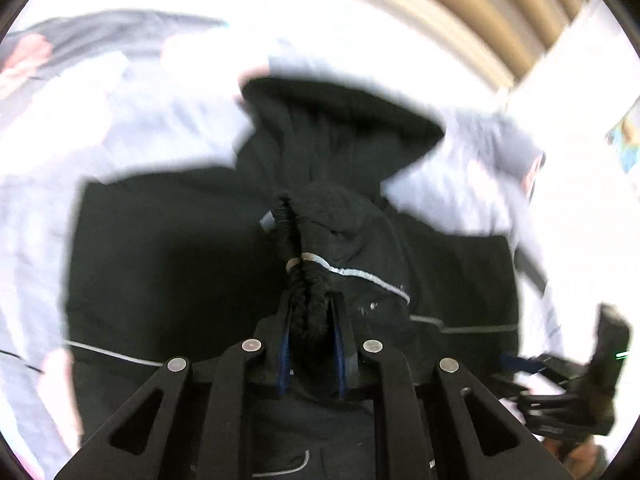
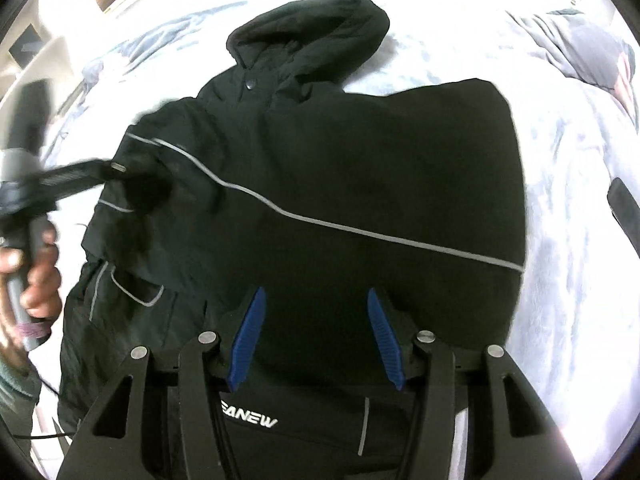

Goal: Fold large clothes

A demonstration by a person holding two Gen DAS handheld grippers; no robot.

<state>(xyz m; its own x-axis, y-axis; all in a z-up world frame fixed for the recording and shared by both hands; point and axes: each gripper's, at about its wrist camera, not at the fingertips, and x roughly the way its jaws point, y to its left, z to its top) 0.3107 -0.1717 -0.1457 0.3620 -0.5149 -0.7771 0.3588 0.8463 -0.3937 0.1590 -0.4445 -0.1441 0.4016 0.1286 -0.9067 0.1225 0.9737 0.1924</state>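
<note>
On the bed with the pale cover lies a black jacket, its hood toward the far edge and a thin grey stripe crossing its front. The left gripper is closed on the bunched cuff of a sleeve, which is raised above the jacket's body. The right gripper hangs over the lower part of the jacket with its blue pads apart and nothing between them. A hand holds the left gripper's handle.
</note>
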